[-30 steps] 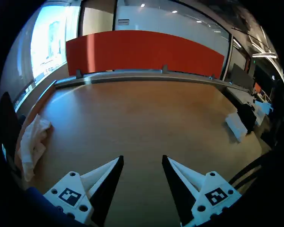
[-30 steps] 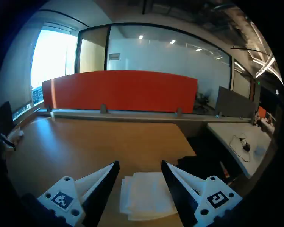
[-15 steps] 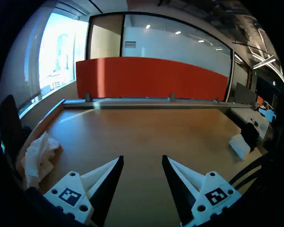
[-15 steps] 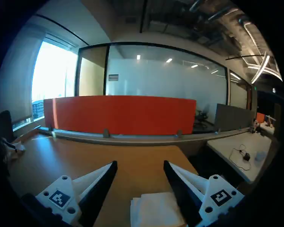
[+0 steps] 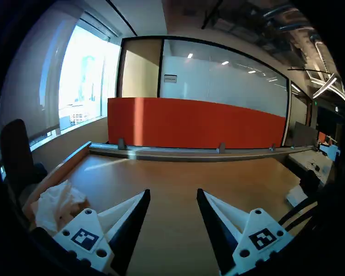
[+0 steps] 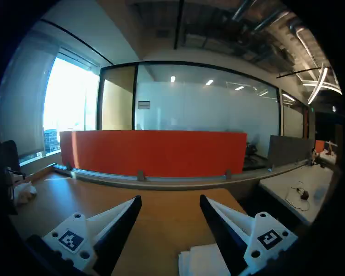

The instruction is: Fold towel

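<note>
At the bottom of the left gripper view, the left gripper (image 5: pixel 172 192) has its fingers spread wide with nothing between them. The right gripper (image 6: pixel 170 198) is the same at the bottom of the right gripper view: wide open and empty. Both cameras look out level across the room, not down at cloth, so any reach from here would begin half blind. That is probably the main hazard.

Just past the right fingers, at the lower edge of the frame, a folded towel (image 6: pixel 204 260) lies flat on the worktop (image 5: pixel 181 179), partly hidden behind the right finger. It appears to sit close to the worktop's near right corner. A careless sweep of that gripper could nudge it over the edge or undo its layers.

The crumpled towel (image 5: pixel 57 207), white with an orange cast, is heaped at the lower left of the left gripper view, right against the worktop's left rim. This looks like the piece yet to be folded. Pinching it from this angle risks catching a bunched wad instead of a corner. Dragging it sideways could also tip it off the rim toward the dark chair (image 5: pixel 16 156).

Farther back, the orange partition (image 5: pixel 195 124) closes off the worktop's far side, well away from both towels. Beyond it stands a glass wall (image 6: pixel 204 110), and a bright window (image 5: pixel 83 96) fills the upper left, whose glare may wash out the pale cloth.
</note>
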Demonstrator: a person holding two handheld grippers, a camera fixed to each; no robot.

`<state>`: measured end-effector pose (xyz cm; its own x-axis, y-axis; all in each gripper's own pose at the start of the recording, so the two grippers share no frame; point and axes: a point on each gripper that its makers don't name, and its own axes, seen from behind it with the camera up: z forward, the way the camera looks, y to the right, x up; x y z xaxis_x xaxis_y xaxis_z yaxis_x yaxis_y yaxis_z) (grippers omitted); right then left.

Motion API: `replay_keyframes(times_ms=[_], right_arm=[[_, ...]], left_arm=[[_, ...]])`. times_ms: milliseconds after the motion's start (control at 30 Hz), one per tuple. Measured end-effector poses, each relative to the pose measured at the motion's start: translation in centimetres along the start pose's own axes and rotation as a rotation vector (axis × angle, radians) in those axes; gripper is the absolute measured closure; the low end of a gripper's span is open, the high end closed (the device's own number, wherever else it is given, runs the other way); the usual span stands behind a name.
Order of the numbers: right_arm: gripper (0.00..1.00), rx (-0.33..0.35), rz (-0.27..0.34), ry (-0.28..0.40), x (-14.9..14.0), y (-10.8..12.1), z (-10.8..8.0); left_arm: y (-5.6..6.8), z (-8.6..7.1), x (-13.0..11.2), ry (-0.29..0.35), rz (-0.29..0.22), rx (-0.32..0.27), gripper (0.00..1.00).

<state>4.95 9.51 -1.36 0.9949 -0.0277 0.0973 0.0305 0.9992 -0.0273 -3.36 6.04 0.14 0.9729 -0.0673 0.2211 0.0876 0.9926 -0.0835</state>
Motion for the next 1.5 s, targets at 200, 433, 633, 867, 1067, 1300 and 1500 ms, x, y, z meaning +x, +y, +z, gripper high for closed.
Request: replay_keyframes(times_ms=[200, 433, 633, 867, 1067, 1300, 1500], right_arm=[[0.02, 0.03, -0.012, 0.025, 1.4, -3.7, 0.3], [0.02, 0.05, -0.021, 0.046, 2.3, -7.3, 0.6], [0.02, 0.055, -0.007, 0.052, 2.9, -9.5, 0.8], [0.02, 0.071, 0.003, 0.049, 3.3, -11.3, 0.9], [0.02, 0.085, -0.002, 0.047, 4.2, -12.7, 0.7], [0.02, 0.097, -0.01, 0.04, 5.7, -14.1, 0.4], [0.01, 0.086, 0.022, 0.039, 6.1, -14.5, 0.5]], left_arm=[[-0.9, -0.2, 1.3, 0.038, 0.012, 0.0, 0.26], [-1.8, -0.5, 2.5, 0.076, 0.01, 0.0, 0.26], [-2.8, -0.6, 3.2, 0.101, 0.004, 0.008, 0.26], [-3.6, -0.6, 3.7, 0.127, 0.034, 0.017, 0.26], [-4.2, -0.3, 3.7, 0.151, 0.073, 0.036, 0.26], [-5.3, -0.1, 2.9, 0.173, 0.105, 0.065, 0.26], [-5.8, 0.0, 1.5, 0.182, 0.125, 0.073, 0.26]])
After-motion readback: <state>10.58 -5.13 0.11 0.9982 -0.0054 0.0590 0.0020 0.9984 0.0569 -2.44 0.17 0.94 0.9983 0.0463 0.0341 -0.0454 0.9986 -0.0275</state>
